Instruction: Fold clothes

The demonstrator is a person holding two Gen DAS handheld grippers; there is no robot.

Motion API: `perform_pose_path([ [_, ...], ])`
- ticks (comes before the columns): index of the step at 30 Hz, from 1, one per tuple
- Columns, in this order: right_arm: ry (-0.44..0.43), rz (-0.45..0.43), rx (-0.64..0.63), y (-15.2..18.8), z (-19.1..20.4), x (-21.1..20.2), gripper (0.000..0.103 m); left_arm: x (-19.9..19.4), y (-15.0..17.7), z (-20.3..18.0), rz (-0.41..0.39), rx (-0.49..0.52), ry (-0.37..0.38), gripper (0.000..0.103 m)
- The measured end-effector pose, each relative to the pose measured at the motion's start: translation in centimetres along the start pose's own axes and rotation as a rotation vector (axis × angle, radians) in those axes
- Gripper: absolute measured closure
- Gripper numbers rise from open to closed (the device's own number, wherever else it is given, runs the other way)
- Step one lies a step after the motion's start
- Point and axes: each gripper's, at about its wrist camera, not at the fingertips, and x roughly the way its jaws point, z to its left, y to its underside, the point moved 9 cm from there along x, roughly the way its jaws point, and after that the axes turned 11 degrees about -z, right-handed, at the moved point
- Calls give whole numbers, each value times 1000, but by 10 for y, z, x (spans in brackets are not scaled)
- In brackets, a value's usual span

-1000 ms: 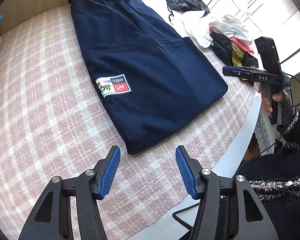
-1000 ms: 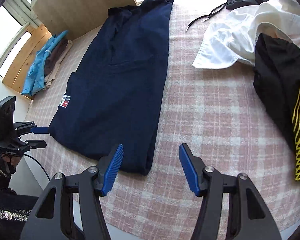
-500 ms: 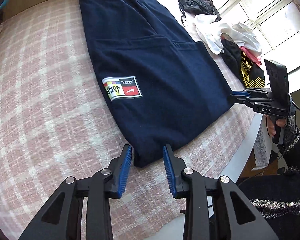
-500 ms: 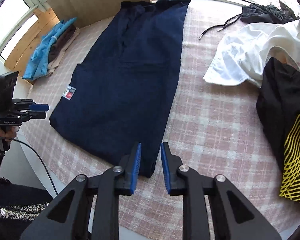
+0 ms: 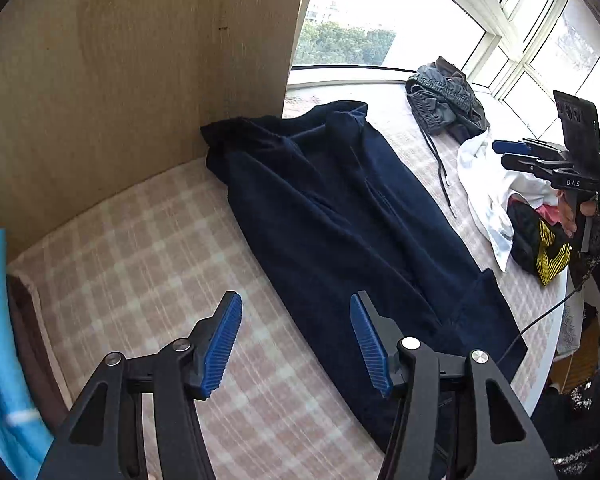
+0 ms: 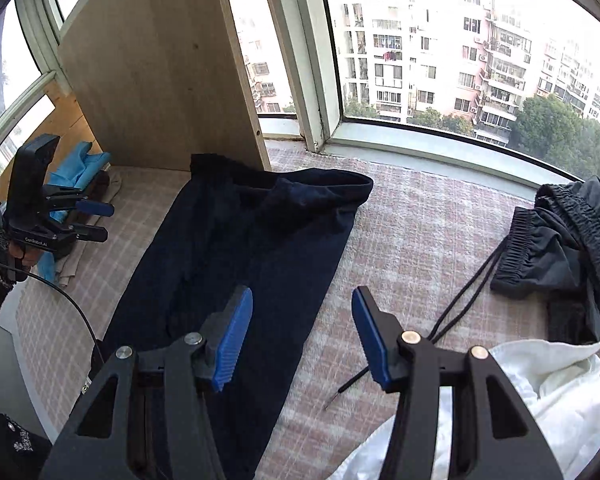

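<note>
Two hand-held grippers, black-framed with ribbed blue pads, both hovering over a bench covered in pink-and-white checked cloth (image 5: pixel 148 248).

Item 1: left hand-held gripper (image 5: pixel 296 344), jaws opening, nothing between them; checked cloth and the garment's edge lie below the gap.

Item 2: right hand-held gripper (image 6: pixel 302 338), jaws opening, nothing between them.

Item 3: long navy-blue fleece garment (image 5: pixel 352 232), lying flat along the bench, running from 11 o'clock to 5 o'clock in the left wrist view, its far end against a pale wooden panel (image 5: pixel 132 80).

Item 4: crumpled white shirt (image 6: pixel 540 396), at 4 o'clock in the right wrist view.

Item 5: dark grey drawstring shorts (image 6: pixel 560 240), at 3 o'clock, cord trailing onto the cloth.

Item 6: black garment with yellow stripes (image 5: pixel 540 252), at 3 o'clock in the left wrist view.

Item 7: bright blue folded cloth (image 6: pixel 80 168), at 9 o'clock.
</note>
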Motion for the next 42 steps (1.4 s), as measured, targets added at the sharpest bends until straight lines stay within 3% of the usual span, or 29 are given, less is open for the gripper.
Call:
perform_pose_path([
  [3, -10, 29, 27, -11, -30, 52, 52, 38, -27, 20, 9, 16, -29, 49],
  [8, -71, 46, 98, -16, -60, 106, 52, 86, -40, 48, 43, -31, -27, 49],
  [15, -187, 54, 56, -18, -60, 136, 52, 114, -50, 64, 16, -87, 2, 49],
  [31, -300, 43, 9, -37, -41, 171, 52, 138, -69, 59, 2, -66, 2, 48],
  [33, -321, 53, 20, -36, -39, 172, 59, 137, -72, 59, -16, -68, 9, 48],
  [34, -337, 69, 31, -35, -36, 173, 78, 135, -74, 59, -32, -69, 12, 49],
  [35, -340, 80, 31, -33, -34, 174, 92, 134, -76, 58, -49, -72, 18, 53],
  [39, -351, 41, 22, -41, -26, 157, 93, 129, -83, 55, -74, -61, 58, 91],
  [42, -393, -18, 53, -61, -17, 136, 94, 117, -89, 46, -97, -43, 99, 93],
])
